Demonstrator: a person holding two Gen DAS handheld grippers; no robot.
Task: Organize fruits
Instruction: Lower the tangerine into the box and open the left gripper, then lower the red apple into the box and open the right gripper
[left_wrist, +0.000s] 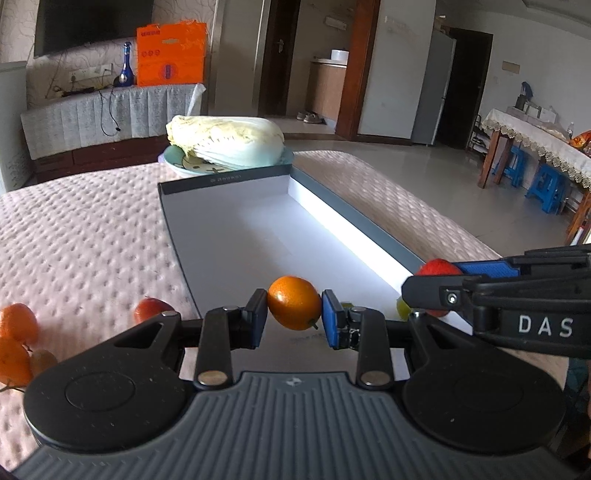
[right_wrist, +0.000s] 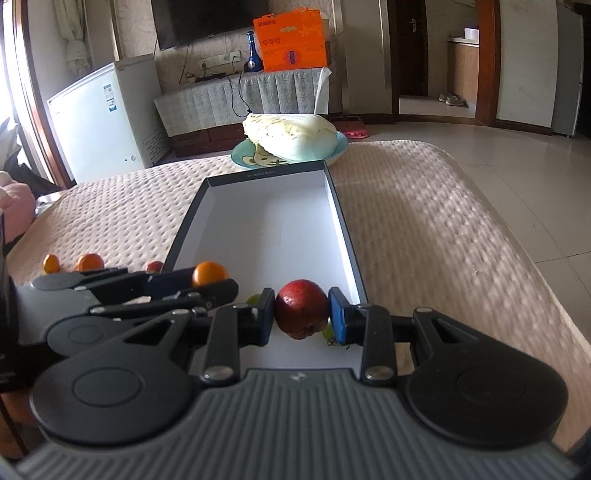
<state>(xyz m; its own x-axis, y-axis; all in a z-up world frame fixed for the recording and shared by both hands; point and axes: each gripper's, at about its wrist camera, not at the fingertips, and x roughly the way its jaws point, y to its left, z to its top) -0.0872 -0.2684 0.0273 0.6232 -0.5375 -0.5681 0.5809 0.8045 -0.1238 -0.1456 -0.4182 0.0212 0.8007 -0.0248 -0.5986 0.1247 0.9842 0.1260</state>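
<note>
Left wrist view: left gripper is clamped on a small orange, pads pressing both sides, held over the near end of the shallow white-lined box. Right gripper comes in from the right edge, closed on a red fruit above the box's right wall. A green grape lies in the box's near right corner. More oranges and a second red fruit lie on the quilted pink cover, left of the box.

Right wrist view: same grip seen close, the red fruit pinched between both pads over the box's near end, green grapes partly hidden under it. Behind the box's far end, a cabbage lies on a blue plate, the plate touching or just behind the box wall.
</note>
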